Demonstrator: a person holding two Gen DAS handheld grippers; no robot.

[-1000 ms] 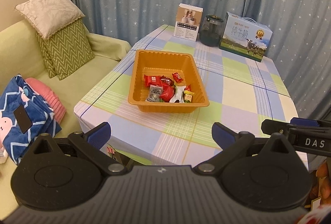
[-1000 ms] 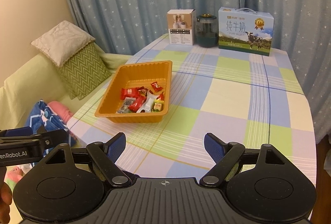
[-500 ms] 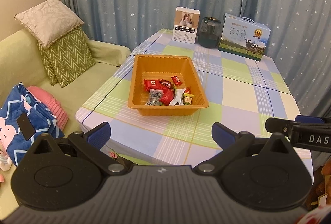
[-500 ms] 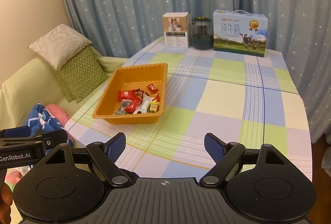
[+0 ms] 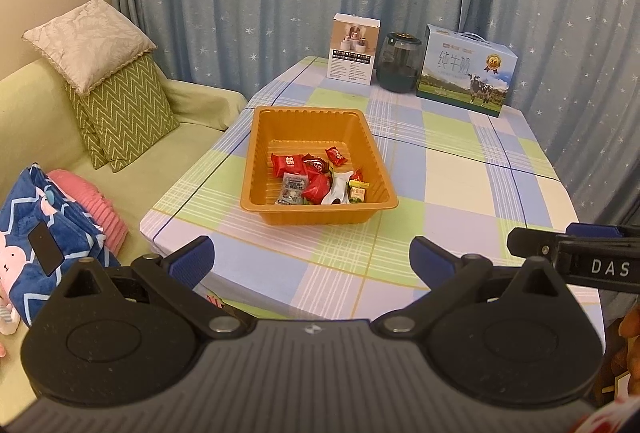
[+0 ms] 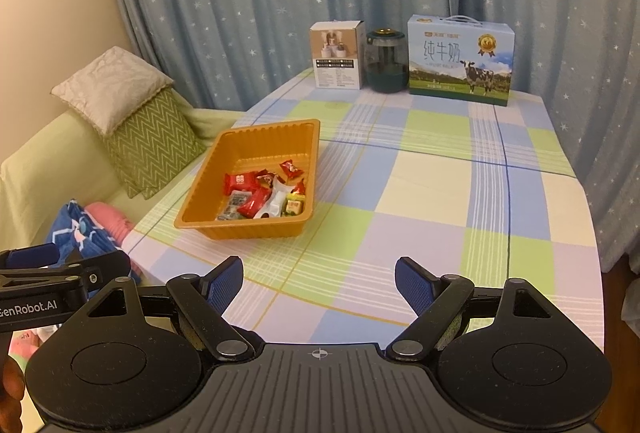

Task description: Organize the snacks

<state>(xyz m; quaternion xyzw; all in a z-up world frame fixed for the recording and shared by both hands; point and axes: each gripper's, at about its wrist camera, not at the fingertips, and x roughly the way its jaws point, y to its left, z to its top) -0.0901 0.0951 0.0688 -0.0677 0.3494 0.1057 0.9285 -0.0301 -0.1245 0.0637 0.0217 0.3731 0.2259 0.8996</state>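
An orange plastic tray sits on the left part of the checked tablecloth. Several wrapped snacks, mostly red, lie heaped at its near end. My left gripper hangs open above the table's near edge, short of the tray, with nothing between its blue pads. My right gripper is also open and empty, above the near edge and to the right of the tray. Each gripper shows at the side of the other's view.
At the table's far edge stand a white carton, a dark glass jar and a milk gift box. A green sofa with cushions and a blue blanket lies left. Star-print curtains hang behind.
Both views have shifted a little, so the table and tray sit slightly farther off in the pictures. Both grippers stay open and empty; the snacks have not moved.
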